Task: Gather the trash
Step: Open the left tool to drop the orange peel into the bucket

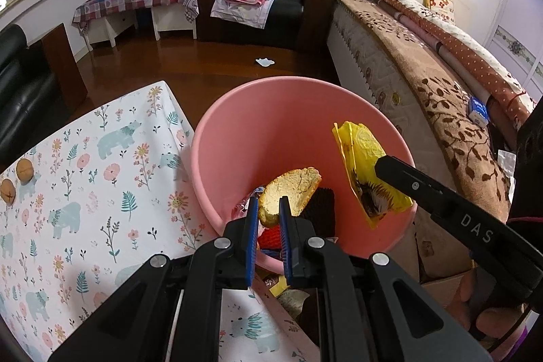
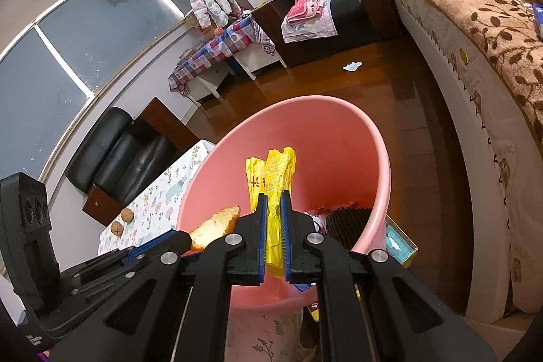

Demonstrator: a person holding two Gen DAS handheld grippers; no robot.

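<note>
The pink bin stands against the corner of the surface with the flowered cloth, and both pairs of tongs hang over its mouth. The left tongs are narrowed on a piece of orange peel, pinching its lower edge just above the trash at the bin's bottom, where a black ridged paper cup and red wrappers lie. The right tongs are clamped on a crumpled yellow wrapper, which sticks up past the fingertips, inside the bin's rim on the side toward the bed. Two walnuts sit on the surface, well away from the bin. A white scrap lies on the wooden floor beyond the bin.
</note>
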